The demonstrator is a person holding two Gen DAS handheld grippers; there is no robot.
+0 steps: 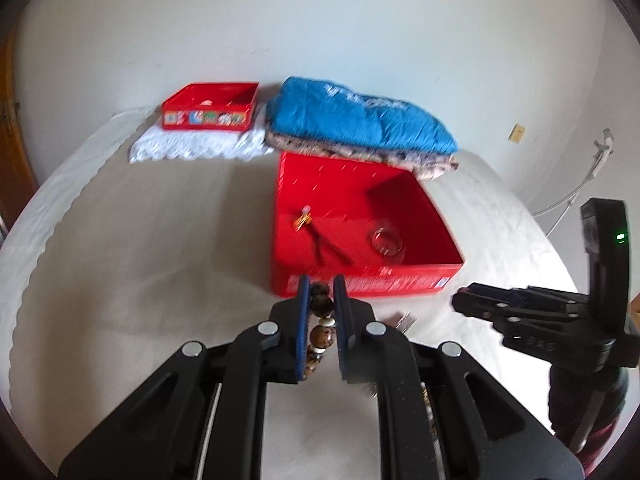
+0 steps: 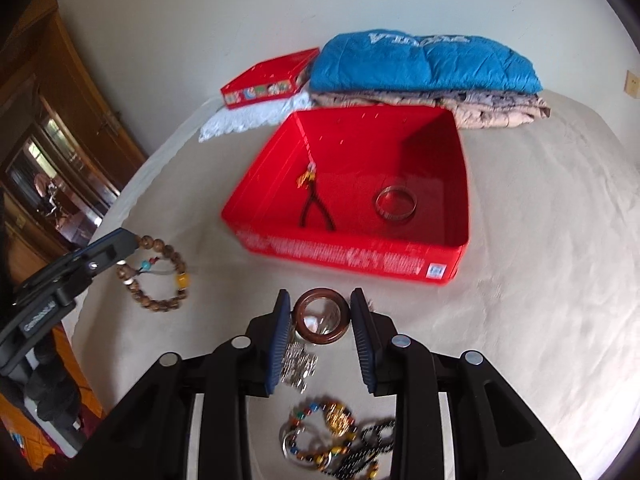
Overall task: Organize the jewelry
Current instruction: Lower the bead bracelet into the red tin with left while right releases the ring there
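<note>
The left gripper (image 1: 321, 286) is clenched on a bead bracelet (image 2: 154, 272). In the left wrist view the brown beads (image 1: 321, 300) sit between the two blue pads (image 1: 305, 320), and in the right wrist view the bracelet hangs from the gripper tip, its lower part close to the beige cover (image 2: 540, 320) or touching it; I cannot tell which. It has brown wooden beads, one yellow bead and a small turquoise one.

The right gripper (image 2: 321, 300) is released, its jaws wide apart. A brown ring bangle (image 2: 321, 316) lies flat on the cover between the fingertips, and the pads (image 2: 280, 340) seem not to touch it. Just behind the bangle, nearer to the camera, lies a small silver chain piece (image 2: 300, 364). Still nearer, between the gripper arms, lies a heap of jewelry (image 2: 336, 436): coloured beads, a gold piece and black beads.

The big red box (image 2: 400, 264) stands open just beyond both grippers. Inside it lie a clear bangle (image 2: 396, 203) on the right side and a black cord with a gold charm (image 2: 312, 196) on the left side, well apart.

Behind the box are folded blankets (image 2: 420, 68), blue on top. Left of them a small red box (image 1: 208, 106) rests on white lace cloth (image 1: 200, 148).
</note>
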